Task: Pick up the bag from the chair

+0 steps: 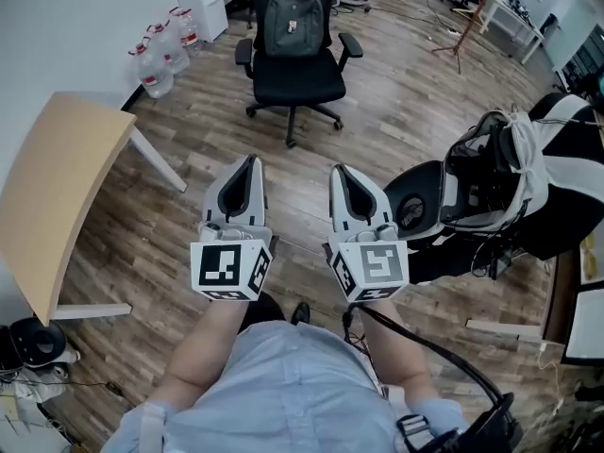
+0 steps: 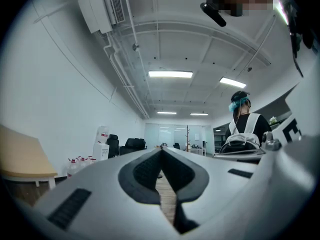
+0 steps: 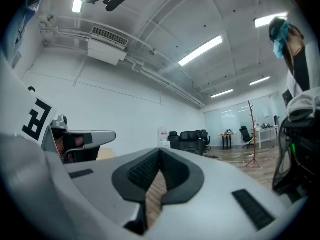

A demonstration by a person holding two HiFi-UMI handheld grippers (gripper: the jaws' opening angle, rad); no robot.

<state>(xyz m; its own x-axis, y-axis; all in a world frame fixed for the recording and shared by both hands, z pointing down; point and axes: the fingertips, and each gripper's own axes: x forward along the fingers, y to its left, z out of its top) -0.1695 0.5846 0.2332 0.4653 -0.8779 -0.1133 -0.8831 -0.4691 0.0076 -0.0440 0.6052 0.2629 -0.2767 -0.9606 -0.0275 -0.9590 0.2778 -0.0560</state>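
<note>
Bag [image 1: 293, 22] (grey, probably a backpack) on chair [image 1: 300, 83].

Left gripper [image 1: 249, 161] and right gripper [image 1: 338, 169] out front, jaws together, nothing held

I hold the two side by side ahead of my chest, near each other but not touching, both pointing forward and roughly level. Each pair of jaws meets at the tips with nothing between. My bare forearms [image 1: 203, 347] run straight behind the marker cubes [image 1: 229, 269].
</note>
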